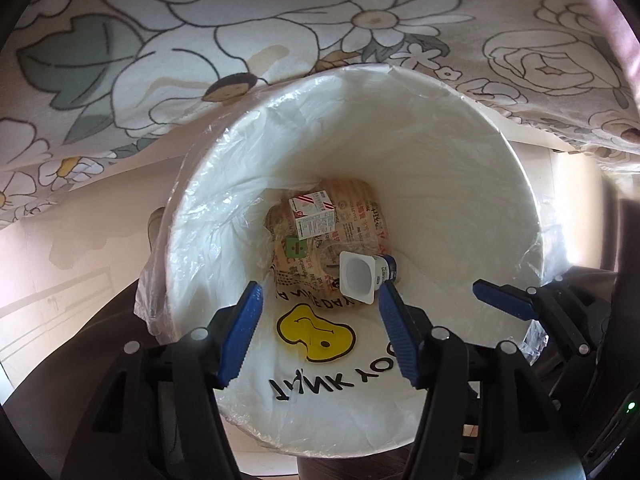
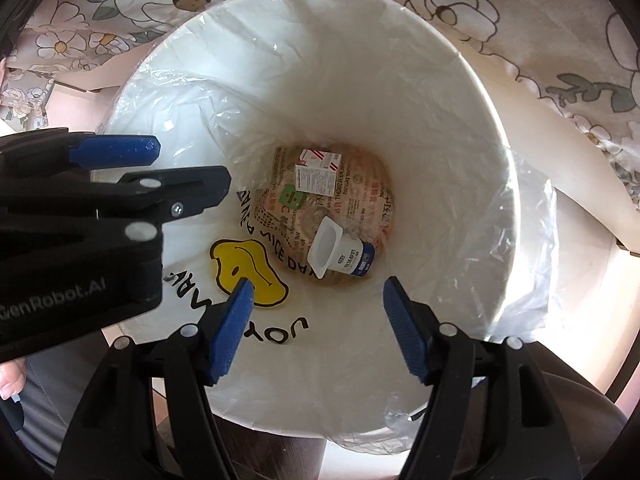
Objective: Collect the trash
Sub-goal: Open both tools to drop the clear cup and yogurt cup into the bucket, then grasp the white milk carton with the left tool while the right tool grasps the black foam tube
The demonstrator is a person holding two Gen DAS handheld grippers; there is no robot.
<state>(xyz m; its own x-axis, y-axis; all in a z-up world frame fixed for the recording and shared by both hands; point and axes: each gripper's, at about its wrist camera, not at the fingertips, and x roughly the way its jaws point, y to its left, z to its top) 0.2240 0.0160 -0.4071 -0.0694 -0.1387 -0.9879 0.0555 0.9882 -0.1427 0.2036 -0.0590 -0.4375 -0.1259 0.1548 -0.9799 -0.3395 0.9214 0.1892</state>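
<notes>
A white trash bin [image 1: 460, 152] lined with a clear plastic bag [image 1: 200, 240] fills both views; it also shows in the right wrist view [image 2: 420, 100]. At its bottom lie a white yogurt cup [image 1: 362, 278] [image 2: 340, 254], a small carton [image 1: 314, 214] [image 2: 318, 174] and a printed paper wrapper [image 1: 356, 208] [image 2: 360, 192]. My left gripper [image 1: 320, 312] is open and empty over the bin's mouth. My right gripper [image 2: 318, 308] is open and empty over the bin beside it.
A flower-patterned cloth [image 1: 200, 40] [image 2: 540, 20] hangs behind the bin. The liner bears a yellow smiley print [image 1: 316, 332] [image 2: 250, 268]. The left gripper's body [image 2: 80, 232] sits at the left of the right wrist view; the right gripper's finger [image 1: 504, 300] shows at the right of the left wrist view.
</notes>
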